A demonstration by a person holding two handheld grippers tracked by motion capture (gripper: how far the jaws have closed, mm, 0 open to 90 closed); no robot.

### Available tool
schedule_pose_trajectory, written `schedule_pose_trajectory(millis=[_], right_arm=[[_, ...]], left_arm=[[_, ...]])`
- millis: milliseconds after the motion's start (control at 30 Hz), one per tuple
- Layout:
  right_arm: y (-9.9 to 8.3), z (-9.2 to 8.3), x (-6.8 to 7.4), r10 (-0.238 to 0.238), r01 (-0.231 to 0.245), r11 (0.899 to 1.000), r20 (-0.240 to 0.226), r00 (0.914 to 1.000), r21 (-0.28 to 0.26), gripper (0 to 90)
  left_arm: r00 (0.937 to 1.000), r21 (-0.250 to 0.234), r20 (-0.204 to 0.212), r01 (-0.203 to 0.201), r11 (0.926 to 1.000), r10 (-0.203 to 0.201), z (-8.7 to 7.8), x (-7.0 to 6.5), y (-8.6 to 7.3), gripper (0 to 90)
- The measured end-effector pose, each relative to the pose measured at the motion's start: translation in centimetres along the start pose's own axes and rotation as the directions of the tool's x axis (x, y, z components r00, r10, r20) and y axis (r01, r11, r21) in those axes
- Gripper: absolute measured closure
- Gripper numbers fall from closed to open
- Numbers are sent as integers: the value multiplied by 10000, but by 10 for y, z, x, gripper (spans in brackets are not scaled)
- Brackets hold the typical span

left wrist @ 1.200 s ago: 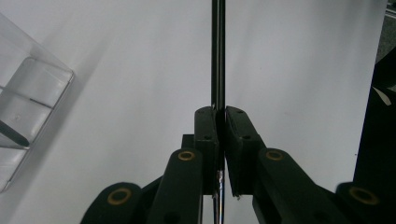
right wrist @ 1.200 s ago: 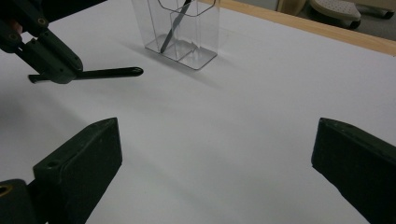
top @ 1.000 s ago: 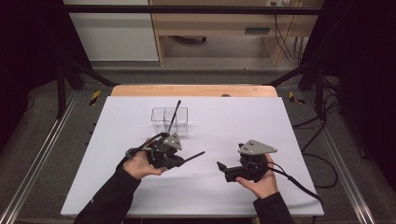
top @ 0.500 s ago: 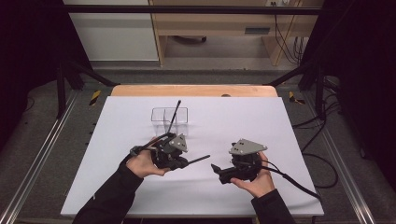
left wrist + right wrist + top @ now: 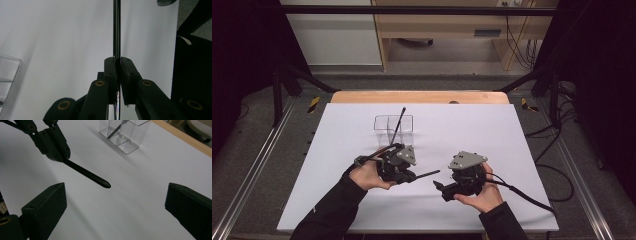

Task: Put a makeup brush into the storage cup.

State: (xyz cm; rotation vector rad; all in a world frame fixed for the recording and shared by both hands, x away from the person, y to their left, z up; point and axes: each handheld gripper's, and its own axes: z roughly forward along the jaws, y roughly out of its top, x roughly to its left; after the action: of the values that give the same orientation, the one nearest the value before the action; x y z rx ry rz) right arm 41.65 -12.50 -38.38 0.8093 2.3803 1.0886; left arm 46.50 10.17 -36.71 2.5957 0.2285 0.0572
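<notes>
On the white surface (image 5: pixel 512 150), the clear holder (image 5: pixel 393 129) with one dark stick stands just behind your left tongs (image 5: pixel 409 176), which are closed on a thin black pen (image 5: pixel 86 173). Your right tongs (image 5: pixel 439 187) are wide open near its tip. I judge a handover: next, close them on the pen.

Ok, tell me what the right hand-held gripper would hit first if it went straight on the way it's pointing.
Probably the black rod held in the left hand-held gripper: its tip lies between and just ahead of the open jaws of the right hand-held gripper. Depth is unclear; it might pass underneath onto the white table.
</notes>
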Motion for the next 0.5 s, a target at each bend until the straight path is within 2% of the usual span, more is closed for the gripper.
schedule_pose_trajectory(millis=[333,500], right_arm=[[3,3,7,-670,676,9971,-182,9976,337,73],[4,5,10,-1084,1095,9919,-199,9939,637,97]], left_arm=[[9994,170,246,-254,9995,250,1,-2,7,834],[9985,162,350,-436,9989,431,2,-3,10,834]])
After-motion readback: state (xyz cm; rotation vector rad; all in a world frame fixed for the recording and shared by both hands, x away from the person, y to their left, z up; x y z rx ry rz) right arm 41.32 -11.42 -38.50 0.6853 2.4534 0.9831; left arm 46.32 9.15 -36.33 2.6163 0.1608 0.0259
